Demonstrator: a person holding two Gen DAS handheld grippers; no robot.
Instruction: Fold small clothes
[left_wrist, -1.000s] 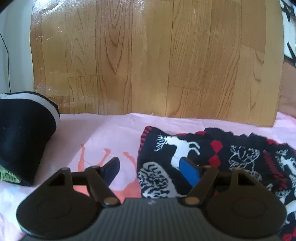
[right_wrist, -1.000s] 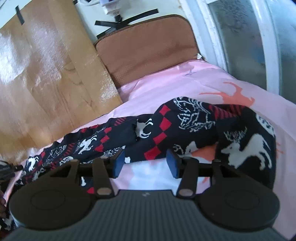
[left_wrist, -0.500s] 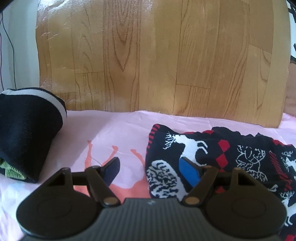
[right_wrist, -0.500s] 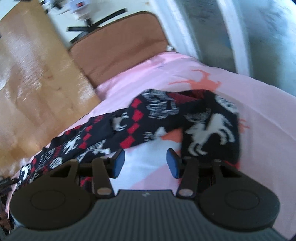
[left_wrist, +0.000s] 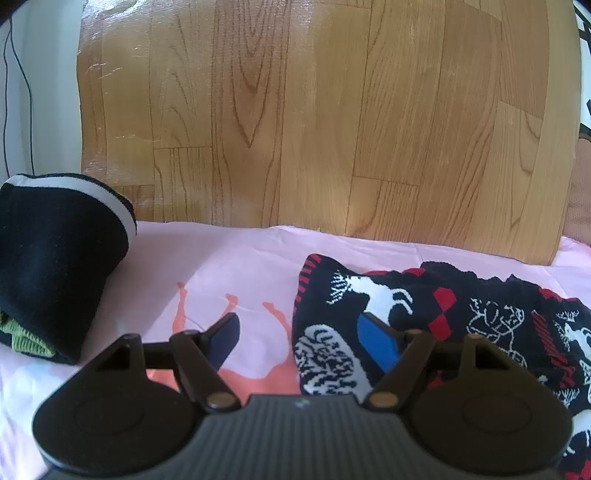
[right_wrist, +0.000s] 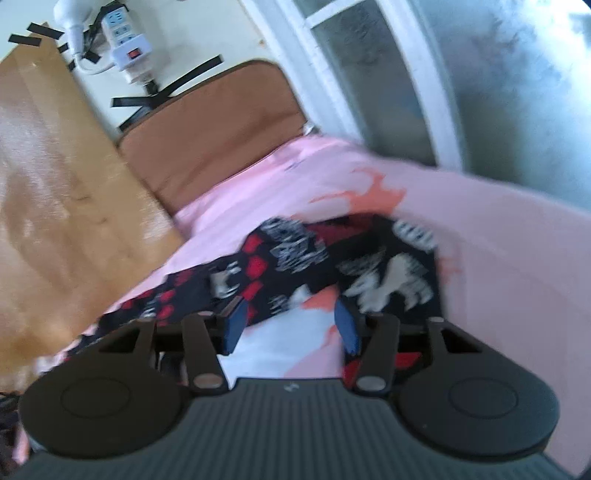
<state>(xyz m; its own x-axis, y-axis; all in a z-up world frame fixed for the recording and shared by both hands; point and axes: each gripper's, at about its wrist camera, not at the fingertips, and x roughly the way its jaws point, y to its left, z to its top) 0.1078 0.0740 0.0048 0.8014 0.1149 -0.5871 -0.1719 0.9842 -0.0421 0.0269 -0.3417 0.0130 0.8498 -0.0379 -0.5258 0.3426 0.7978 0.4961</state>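
Looking through my right wrist camera I get a smeared picture, so the knit pattern on the reindeer garment (right_wrist: 295, 258) is hard to read there, and its near end drops out of sight behind my right gripper (right_wrist: 291, 325). That gripper's blue fingers (right_wrist: 235, 323) stand apart with only pink sheet (right_wrist: 498, 258) between them, and nothing is pinched. In the left wrist view the garment (left_wrist: 369, 317) is sharper: black with white deer and red diamonds, lying flat on the sheet (left_wrist: 229, 266), cut off at the right edge and partly hidden behind the gripper body. Its long axis seems to run alongside the wooden board (left_wrist: 314, 110), one rounded end pointing toward the dark folded pile (left_wrist: 55, 258), well apart from it. My left gripper (left_wrist: 306, 339) is spread wide; its left finger (left_wrist: 225, 336) is over bare sheet, its right finger (left_wrist: 376, 341) over the garment's end, though I cannot tell whether it touches the cloth. Beyond the board in the right view stand a brown cushion (right_wrist: 214, 147) and a power strip (right_wrist: 125, 48).
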